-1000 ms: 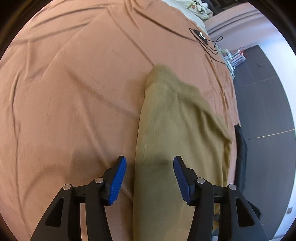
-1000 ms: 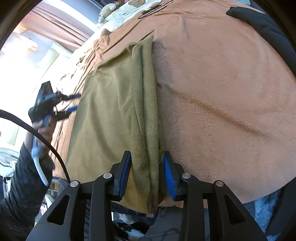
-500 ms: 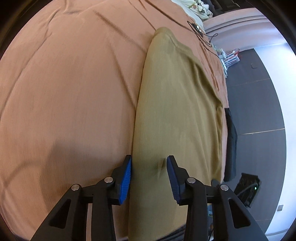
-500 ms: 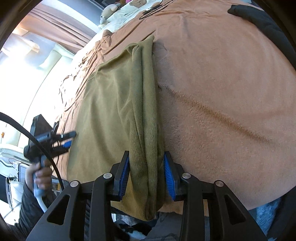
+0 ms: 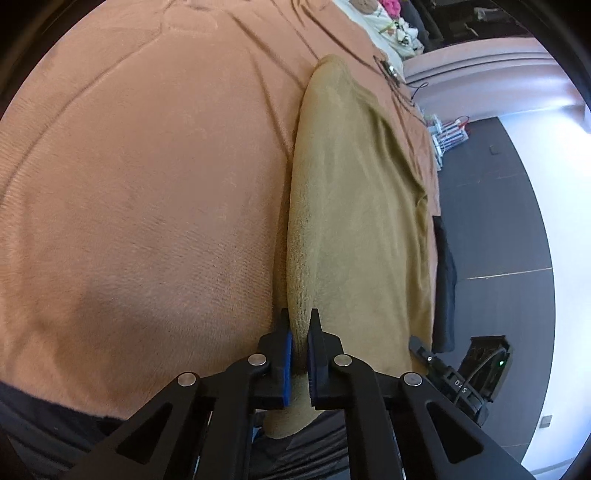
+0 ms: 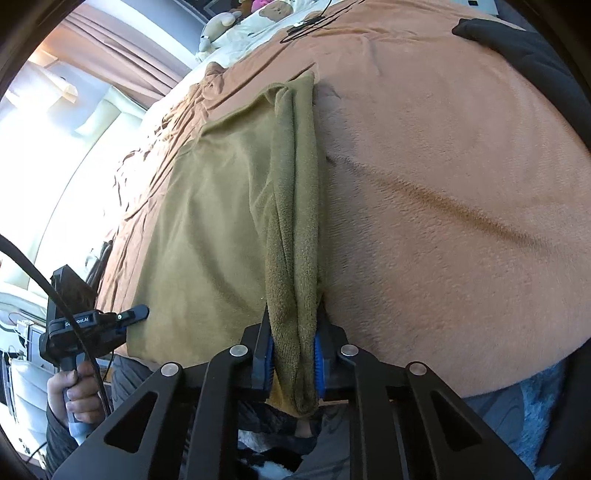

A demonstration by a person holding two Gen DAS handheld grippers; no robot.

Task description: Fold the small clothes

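Olive-green fleece garment point(image 5: 354, 221) lies stretched lengthwise on a bed covered by a soft terracotta-orange blanket point(image 5: 147, 184), its near end hanging slightly over the bed's edge. In the left wrist view, the left tongs point(image 5: 300, 354) are pinched narrow on the garment's folded left edge, blue pads point(image 5: 287, 363) pressing the thin roll of cloth between them. In the right wrist view, the right tongs point(image 6: 293, 356) clamp a thicker bunch of several folded layers along the garment's right edge point(image 6: 295, 229), the cloth filling the gap between the blue pads. That same view shows the left tongs point(image 6: 135, 314) at the garment's other near corner, gripped by a person's hand point(image 6: 74, 391). A black piece of clothing point(image 6: 517, 48) lies on the blanket well apart from the garment, near the far right. Black cables point(image 5: 391, 74) and stuffed toys point(image 6: 229, 22) sit beyond the garment's far end.
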